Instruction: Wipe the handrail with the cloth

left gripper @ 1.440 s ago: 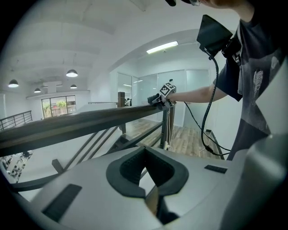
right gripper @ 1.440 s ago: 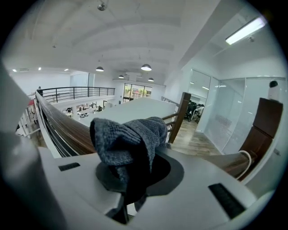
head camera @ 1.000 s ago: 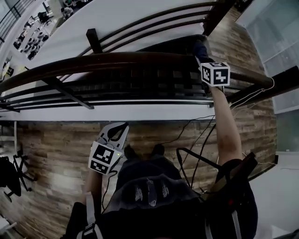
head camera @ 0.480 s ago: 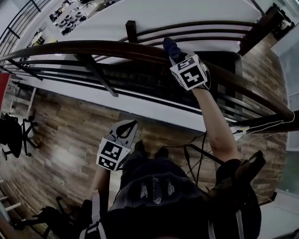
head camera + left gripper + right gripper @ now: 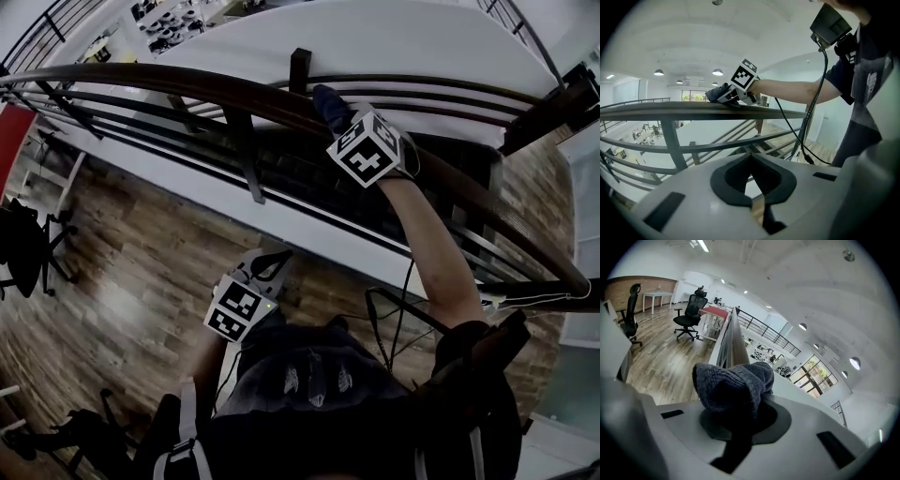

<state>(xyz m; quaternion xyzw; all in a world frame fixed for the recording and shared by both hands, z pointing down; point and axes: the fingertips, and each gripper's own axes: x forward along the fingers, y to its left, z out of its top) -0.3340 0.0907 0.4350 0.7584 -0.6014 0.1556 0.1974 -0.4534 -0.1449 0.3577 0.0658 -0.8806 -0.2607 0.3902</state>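
The cloth [image 5: 733, 385] looks soft, light and knitted, so it probably bunches easily and is best pinched by a thick fold. The right gripper [image 5: 349, 129] has its jaws closed on such a fold and rests the cloth on the top of the handrail [image 5: 187, 86]. The left gripper [image 5: 751, 183] hangs low, apart from the rail, jaws together and holding nothing.

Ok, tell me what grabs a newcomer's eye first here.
The right claw holds a dark cloth against the curved handrail, upper middle of the head view. Lower down, the left claw hangs shut and empty over the wooden floor.
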